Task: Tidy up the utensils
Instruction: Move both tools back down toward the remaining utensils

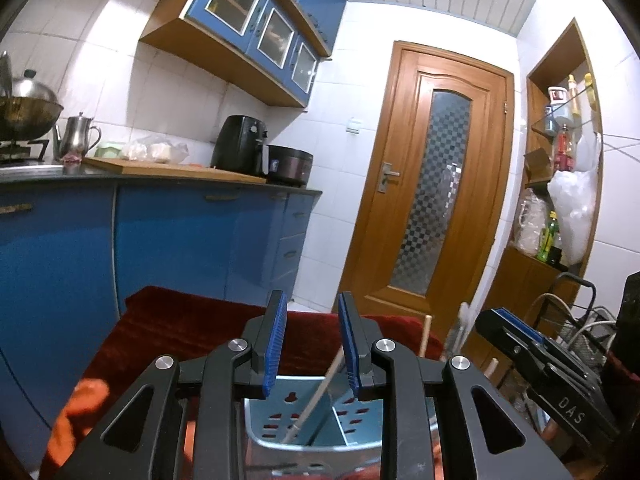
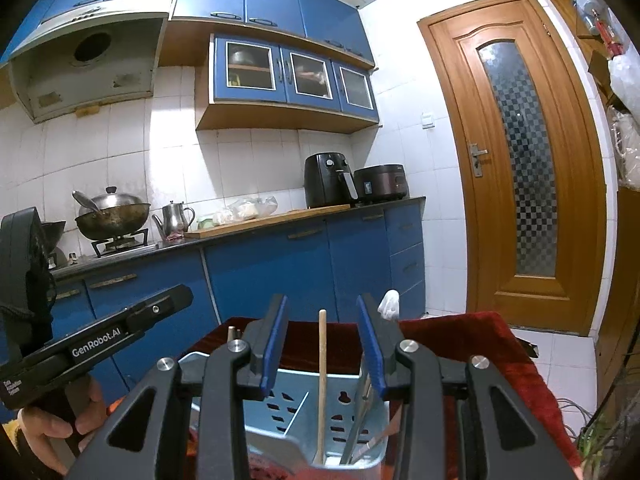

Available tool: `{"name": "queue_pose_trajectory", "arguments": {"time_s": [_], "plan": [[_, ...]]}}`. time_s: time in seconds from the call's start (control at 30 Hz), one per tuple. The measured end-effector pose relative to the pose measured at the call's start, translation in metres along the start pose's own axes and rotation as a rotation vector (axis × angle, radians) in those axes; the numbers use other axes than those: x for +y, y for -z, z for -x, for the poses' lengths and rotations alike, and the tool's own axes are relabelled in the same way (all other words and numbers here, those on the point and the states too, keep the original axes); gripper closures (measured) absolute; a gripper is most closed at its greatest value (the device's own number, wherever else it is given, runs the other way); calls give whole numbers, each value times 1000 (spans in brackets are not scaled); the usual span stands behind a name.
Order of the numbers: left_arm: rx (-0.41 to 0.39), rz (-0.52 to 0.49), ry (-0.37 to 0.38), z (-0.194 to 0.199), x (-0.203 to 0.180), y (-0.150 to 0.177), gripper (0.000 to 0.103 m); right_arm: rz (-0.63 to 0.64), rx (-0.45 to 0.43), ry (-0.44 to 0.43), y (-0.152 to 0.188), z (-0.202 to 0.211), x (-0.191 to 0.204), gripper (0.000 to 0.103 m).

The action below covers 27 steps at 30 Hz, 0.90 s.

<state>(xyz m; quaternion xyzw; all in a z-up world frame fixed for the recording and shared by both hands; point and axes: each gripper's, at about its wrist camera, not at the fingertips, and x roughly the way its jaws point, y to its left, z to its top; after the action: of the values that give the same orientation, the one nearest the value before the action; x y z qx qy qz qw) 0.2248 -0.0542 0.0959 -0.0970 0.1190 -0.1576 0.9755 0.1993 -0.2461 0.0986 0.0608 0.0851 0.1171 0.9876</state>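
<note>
A light blue slotted utensil holder (image 1: 320, 416) (image 2: 316, 408) stands on a red cloth just below both grippers. In the left wrist view a pale chopstick (image 1: 316, 396) leans inside it. In the right wrist view a wooden stick (image 2: 322, 380) stands upright in it, with dark-handled utensils (image 2: 360, 436) in the right compartment and a white spoon top (image 2: 390, 304) behind. My left gripper (image 1: 312, 340) is open and empty above the holder. My right gripper (image 2: 323, 344) is open and empty, with the wooden stick between its fingers but untouched.
The red cloth (image 1: 180, 320) (image 2: 480, 340) covers the table. Blue base cabinets (image 2: 280, 272) with a counter, wok (image 2: 112, 216), kettle (image 2: 176, 216) and air fryer (image 2: 328, 180) lie beyond. A wooden door (image 1: 432, 184) is at right. A wire basket (image 1: 580, 336) stands at far right.
</note>
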Motion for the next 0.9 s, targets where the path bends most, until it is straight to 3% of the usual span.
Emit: {"name": "queue_pose_trajectory", "arguments": {"time_s": [0.6, 0.9], "plan": [[122, -87, -58, 79, -19, 0, 73, -87, 189, -20, 3, 66, 25, 65], [239, -96, -91, 107, -17, 19, 70, -94, 275, 10, 18, 95, 35, 65]]}}
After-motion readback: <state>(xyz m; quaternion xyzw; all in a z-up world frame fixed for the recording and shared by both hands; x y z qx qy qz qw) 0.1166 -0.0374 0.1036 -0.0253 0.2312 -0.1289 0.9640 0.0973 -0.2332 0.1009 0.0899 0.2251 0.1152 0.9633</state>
